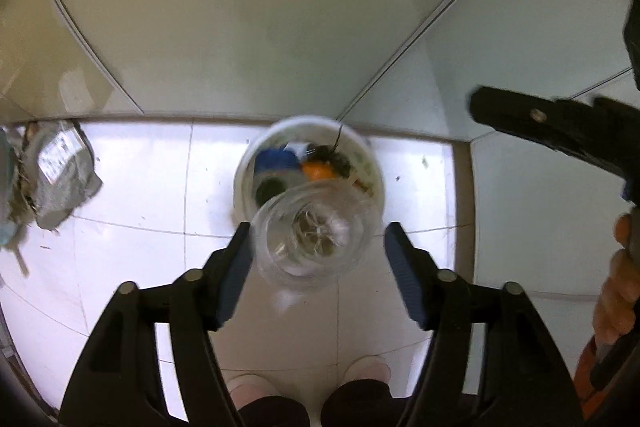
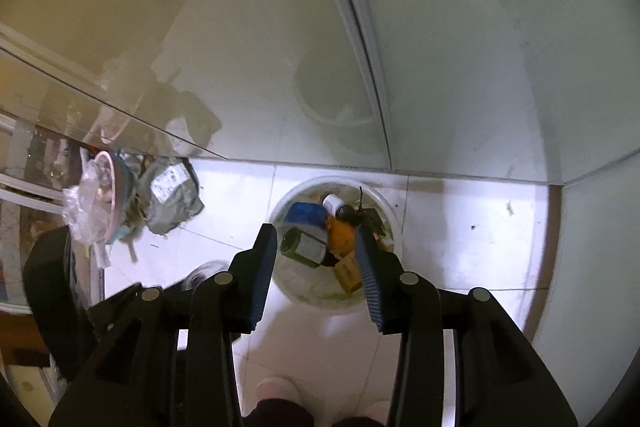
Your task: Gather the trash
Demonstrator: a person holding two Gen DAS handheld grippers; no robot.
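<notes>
A white round bin stands on the tiled floor by the wall, holding a blue item, an orange item and dark scraps. It also shows in the right wrist view, with a dark glass bottle and a brown box inside. My left gripper is open; a clear plastic cup, blurred, hangs between its fingers above the bin, touching neither. My right gripper is open and empty above the bin.
A grey crumpled package lies on the floor at the left; it also shows in the right wrist view, next to a bowl with clear plastic wrap. Glossy cabinet walls rise behind the bin. The person's slippers stand below.
</notes>
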